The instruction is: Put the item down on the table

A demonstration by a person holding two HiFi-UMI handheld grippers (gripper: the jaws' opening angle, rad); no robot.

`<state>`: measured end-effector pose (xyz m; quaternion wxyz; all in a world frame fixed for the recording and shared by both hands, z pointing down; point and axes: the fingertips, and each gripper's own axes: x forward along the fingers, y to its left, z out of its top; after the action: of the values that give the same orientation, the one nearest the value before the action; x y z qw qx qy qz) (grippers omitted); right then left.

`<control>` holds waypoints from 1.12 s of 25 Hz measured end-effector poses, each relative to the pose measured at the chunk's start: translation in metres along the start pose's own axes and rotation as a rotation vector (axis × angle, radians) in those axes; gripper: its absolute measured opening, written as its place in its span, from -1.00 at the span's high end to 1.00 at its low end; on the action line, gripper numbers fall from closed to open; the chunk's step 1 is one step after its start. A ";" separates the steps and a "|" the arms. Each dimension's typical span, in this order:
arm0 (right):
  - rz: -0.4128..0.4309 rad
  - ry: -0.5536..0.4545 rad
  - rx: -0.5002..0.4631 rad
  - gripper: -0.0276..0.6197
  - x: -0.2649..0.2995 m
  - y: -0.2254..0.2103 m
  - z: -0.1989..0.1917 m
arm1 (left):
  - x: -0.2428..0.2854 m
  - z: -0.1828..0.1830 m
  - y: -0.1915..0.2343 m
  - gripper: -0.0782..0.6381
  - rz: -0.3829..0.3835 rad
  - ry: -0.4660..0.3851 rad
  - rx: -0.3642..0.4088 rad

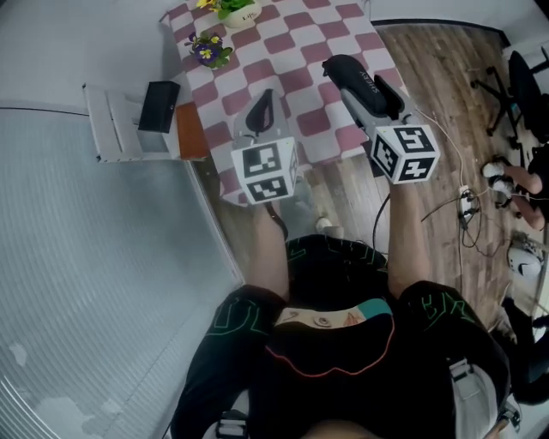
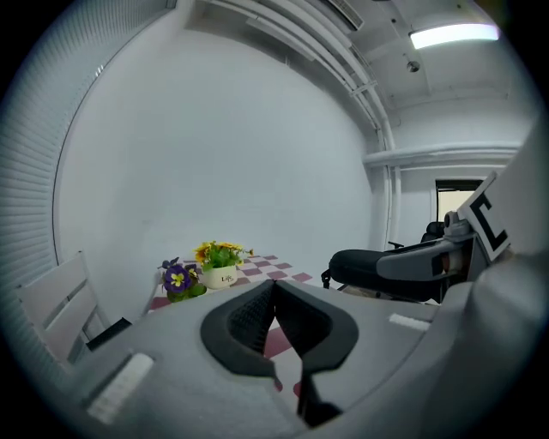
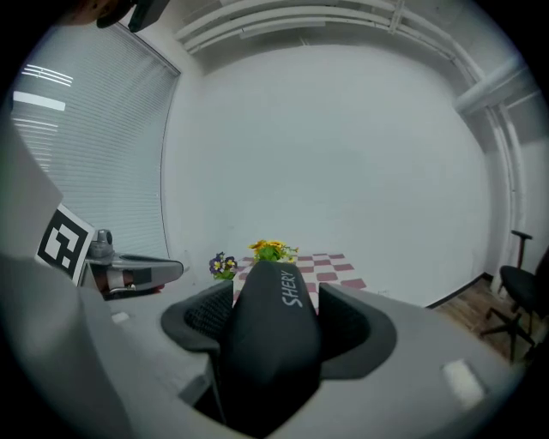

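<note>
A black oblong case (image 1: 360, 79) with white lettering is clamped between the jaws of my right gripper (image 1: 367, 96), held in the air above the near right part of the pink-and-white checkered table (image 1: 300, 34). The right gripper view has the case (image 3: 276, 317) filling the gap between both pads, pointing toward the table (image 3: 330, 266). To its left my left gripper (image 1: 262, 110) hovers over the table's near edge. Its jaws are shut, the pads (image 2: 257, 313) meeting with nothing between them.
A white pot of yellow flowers (image 1: 233, 10) and a purple flower (image 1: 208, 49) stand at the table's far left. A white folding chair (image 1: 120, 124) with a black thing on it stands left of the table. Cables (image 1: 467, 206) and an office chair (image 1: 523, 86) are on the wooden floor at right.
</note>
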<state>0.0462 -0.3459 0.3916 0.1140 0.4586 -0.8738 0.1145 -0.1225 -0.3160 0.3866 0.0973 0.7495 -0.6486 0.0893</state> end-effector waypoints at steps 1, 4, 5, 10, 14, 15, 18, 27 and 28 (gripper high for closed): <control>-0.004 0.018 -0.004 -0.06 0.008 -0.001 -0.002 | 0.007 -0.006 0.004 0.76 -0.003 0.014 -0.011; -0.010 0.064 -0.027 -0.06 0.037 -0.004 -0.004 | 0.030 -0.021 0.018 0.76 -0.011 0.047 -0.061; -0.011 0.076 -0.034 -0.06 0.049 -0.004 -0.003 | 0.037 -0.024 0.024 0.76 -0.011 0.055 -0.069; 0.002 0.114 -0.068 -0.06 0.103 0.013 0.005 | 0.066 -0.015 0.057 0.76 -0.012 0.042 -0.009; 0.013 0.131 -0.099 -0.06 0.139 0.029 0.014 | 0.085 -0.014 0.077 0.76 -0.026 0.037 -0.045; 0.013 0.138 -0.104 -0.06 0.145 0.031 0.014 | 0.088 -0.016 0.081 0.76 -0.027 0.040 -0.057; 0.010 0.167 -0.113 -0.06 0.159 0.032 0.011 | 0.096 -0.023 0.090 0.76 -0.033 0.054 -0.079; 0.006 0.250 -0.134 -0.06 0.200 0.026 -0.013 | 0.116 -0.053 0.099 0.76 -0.039 0.117 -0.117; 0.007 0.252 -0.121 -0.06 0.203 0.025 -0.016 | 0.116 -0.056 0.100 0.76 -0.038 0.126 -0.113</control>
<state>-0.0856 -0.4842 0.4666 0.2499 0.4300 -0.8594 0.1185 -0.2050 -0.4255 0.4737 0.1819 0.7478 -0.6310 0.0978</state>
